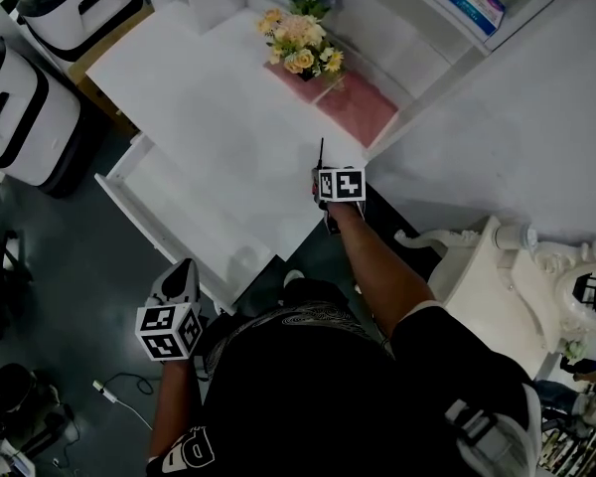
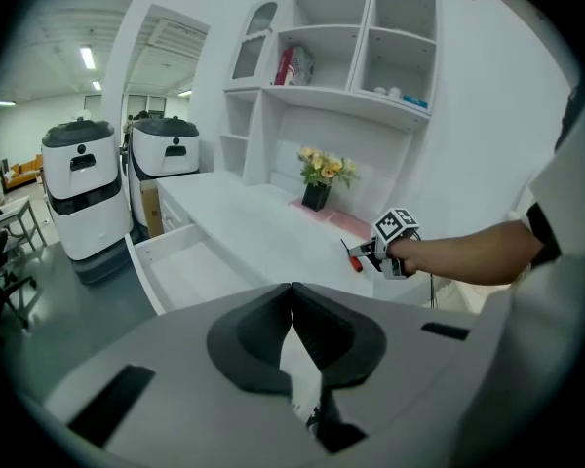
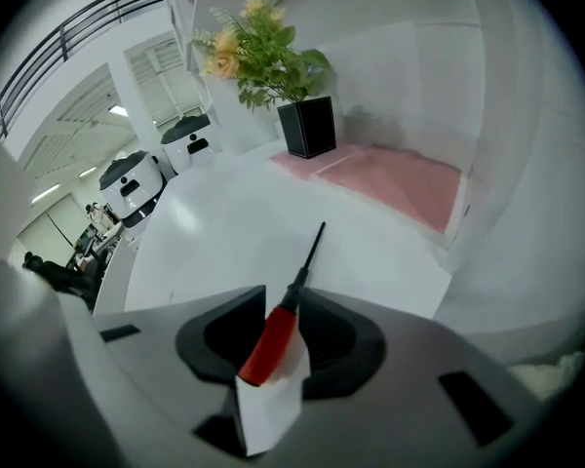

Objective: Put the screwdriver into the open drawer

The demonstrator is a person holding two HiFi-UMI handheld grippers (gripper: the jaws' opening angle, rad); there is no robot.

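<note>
The screwdriver (image 3: 273, 334) has a red handle and a black shaft and lies on the white desk (image 1: 219, 107) near its right front corner. My right gripper (image 3: 286, 296) is open and straddles the handle; white desk shows beside it in the gap. In the head view only the shaft of the screwdriver (image 1: 321, 151) sticks out past the right gripper (image 1: 322, 173). The open drawer (image 1: 144, 217) juts out at the desk's left front, and it looks empty. My left gripper (image 1: 185, 268) hangs shut and empty by the drawer's front corner; its tips (image 2: 292, 289) meet.
A black vase of flowers (image 1: 300, 43) stands on a pink mat (image 1: 353, 102) at the desk's back right. Two white machines (image 1: 20, 107) stand left of the drawer. Ornate white furniture (image 1: 517, 266) is at my right. Shelves (image 2: 331, 57) rise above the desk.
</note>
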